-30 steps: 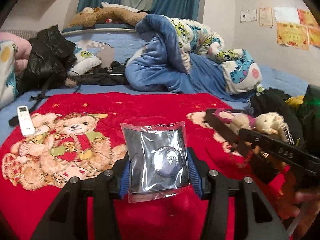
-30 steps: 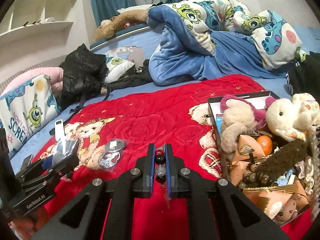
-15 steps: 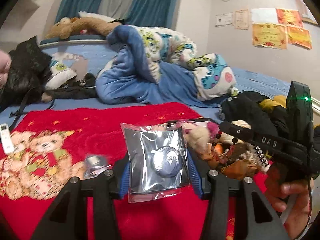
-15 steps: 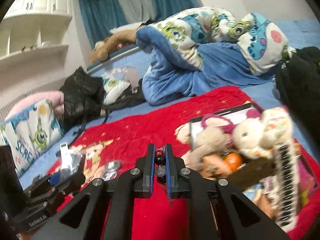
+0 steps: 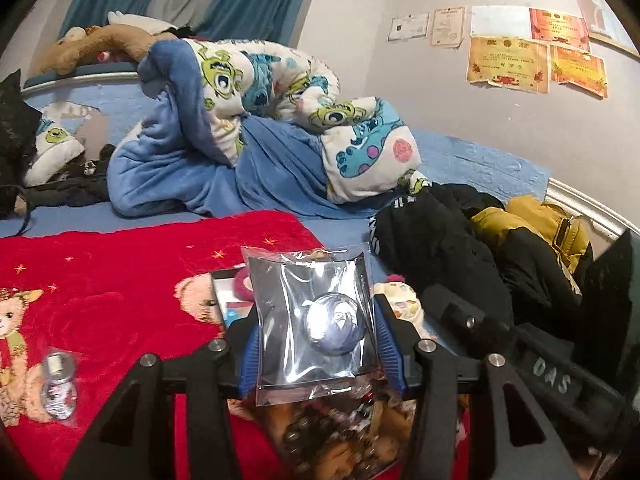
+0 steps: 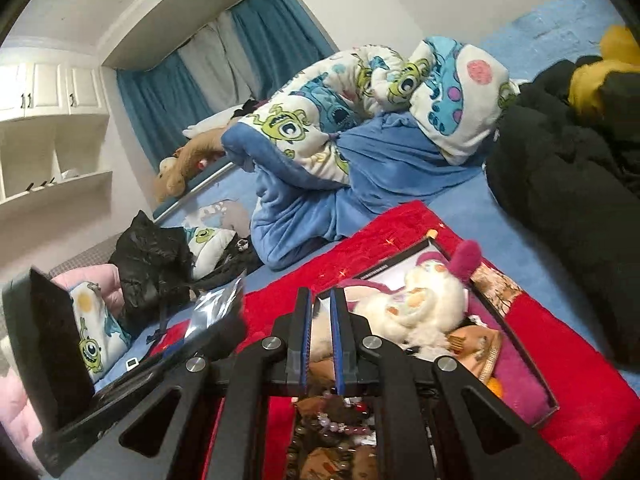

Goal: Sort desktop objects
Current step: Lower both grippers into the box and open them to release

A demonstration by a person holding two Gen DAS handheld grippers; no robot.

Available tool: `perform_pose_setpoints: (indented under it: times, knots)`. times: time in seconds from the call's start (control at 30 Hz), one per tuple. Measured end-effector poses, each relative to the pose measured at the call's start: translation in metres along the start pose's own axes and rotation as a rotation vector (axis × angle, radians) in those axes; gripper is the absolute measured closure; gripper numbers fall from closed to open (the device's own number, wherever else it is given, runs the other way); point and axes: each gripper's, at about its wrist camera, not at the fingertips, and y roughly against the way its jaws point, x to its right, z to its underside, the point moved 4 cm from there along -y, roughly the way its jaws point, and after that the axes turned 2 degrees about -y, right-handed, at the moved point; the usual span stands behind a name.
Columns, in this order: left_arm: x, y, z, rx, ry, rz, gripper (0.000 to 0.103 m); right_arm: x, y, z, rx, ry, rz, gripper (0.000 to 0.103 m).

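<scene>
Clear plastic, crinkled and shiny, wraps the round badge (image 5: pixel 335 327) that the left gripper (image 5: pixel 314 332) holds upright between its blue pads, the jaws about half open and pressed on the two side edges of the packet (image 5: pixel 310 316). It hangs above the near end of an open black box (image 5: pixel 219 292) that lies on the red blanket (image 5: pixel 100 280) spread over the bed. In the right wrist view the box (image 6: pixel 516 364) is crowded with things: a white plush toy (image 6: pixel 420 304) with a dark pink ear near the far wall, an orange pouch (image 6: pixel 476 348) beside it, and brown beaded strings (image 6: pixel 336 432) at the near end, blurred. The right gripper (image 6: pixel 320 336) sits over that same box with its jaws nearly together, leaving only a narrow slit; nothing shows between the pads themselves, and a strand of beads (image 6: pixel 340 410) hangs just below them, but whether it is caught in the grip I cannot tell. Two more bagged badges (image 5: pixel 60 384) lie on the blanket toward its left edge, well apart from the box. Behind the blanket a blue and white cartoon quilt (image 5: pixel 256 120) is heaped on the blue sheet, a brown plush toy (image 5: pixel 88 46) lies along the headboard ledge, and dark jackets (image 5: pixel 460 240) with a yellow one are piled at the right edge of the bed. Certificates (image 5: pixel 508 64) are stuck on the wall.
</scene>
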Motion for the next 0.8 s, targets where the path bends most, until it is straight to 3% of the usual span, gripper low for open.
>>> perform_pose_setpoints:
  times: [0.23,0.6,0.7,0.77,0.8]
  knots:
    - [0.003,-0.035,0.027,-0.092,-0.014,0.062,0.052,0.023,-0.001,0.001,-0.006,-0.061,0.04,0.092]
    - [0.003,-0.061,0.055,-0.162,-0.077,0.035,0.048,0.03,0.0,0.003,0.008,-0.099,0.053,0.089]
    - [0.001,-0.06,0.057,-0.161,-0.072,0.026,0.031,0.03,-0.001,0.004,0.013,-0.092,0.075,0.089]
    - [-0.002,-0.057,0.056,-0.141,-0.058,0.004,0.012,0.031,-0.001,0.004,0.017,-0.093,0.077,0.089]
    - [-0.003,-0.056,0.056,-0.133,-0.059,-0.003,0.009,0.031,0.0,0.003,0.021,-0.096,0.075,0.088]
